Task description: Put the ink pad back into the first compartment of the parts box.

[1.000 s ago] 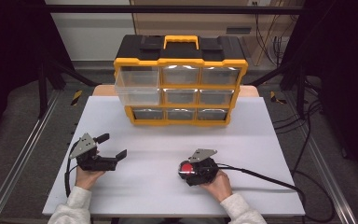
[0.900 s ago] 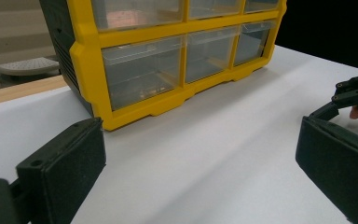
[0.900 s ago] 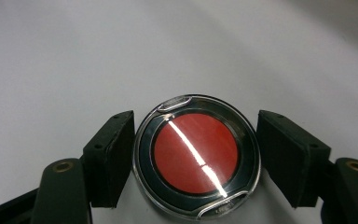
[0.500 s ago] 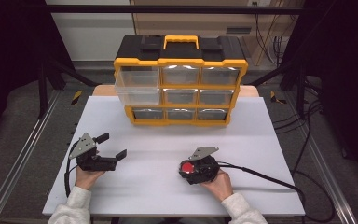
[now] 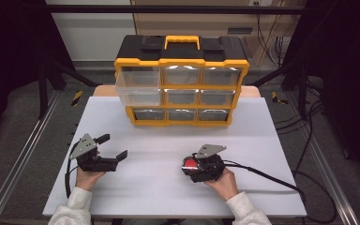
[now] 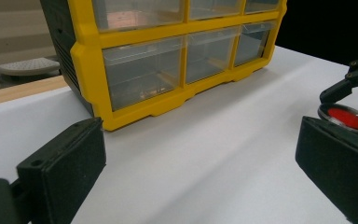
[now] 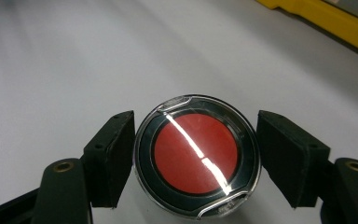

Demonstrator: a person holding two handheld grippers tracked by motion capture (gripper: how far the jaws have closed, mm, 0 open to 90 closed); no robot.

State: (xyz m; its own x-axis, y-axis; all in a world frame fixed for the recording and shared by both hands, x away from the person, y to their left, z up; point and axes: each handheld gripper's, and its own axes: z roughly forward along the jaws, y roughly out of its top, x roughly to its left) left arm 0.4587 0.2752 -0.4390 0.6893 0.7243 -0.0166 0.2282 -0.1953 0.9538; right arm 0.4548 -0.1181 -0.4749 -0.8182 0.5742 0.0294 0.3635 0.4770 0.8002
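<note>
- High view: right claw (image 5: 190,165) clamped on round red-faced case (image 5: 189,163), low over white worktop (image 5: 168,197), front right of centre. Left claw (image 5: 111,150) spread apart, holding nothing, well apart to the left. Yellow drawer cabinet (image 5: 182,84) straight ahead at the back; top-left drawer (image 5: 138,88) pulled out.
- Left gripper view: jaws wide apart, nothing between; case (image 6: 346,116) off to the right, beside far right claw (image 6: 354,81); cabinet (image 6: 135,70) close ahead.
- Right gripper view: case (image 7: 196,156) squeezed between both pads (image 7: 112,156), red face up; round, so no long axis; cabinet edge (image 7: 326,21) ahead, upper right.
</note>
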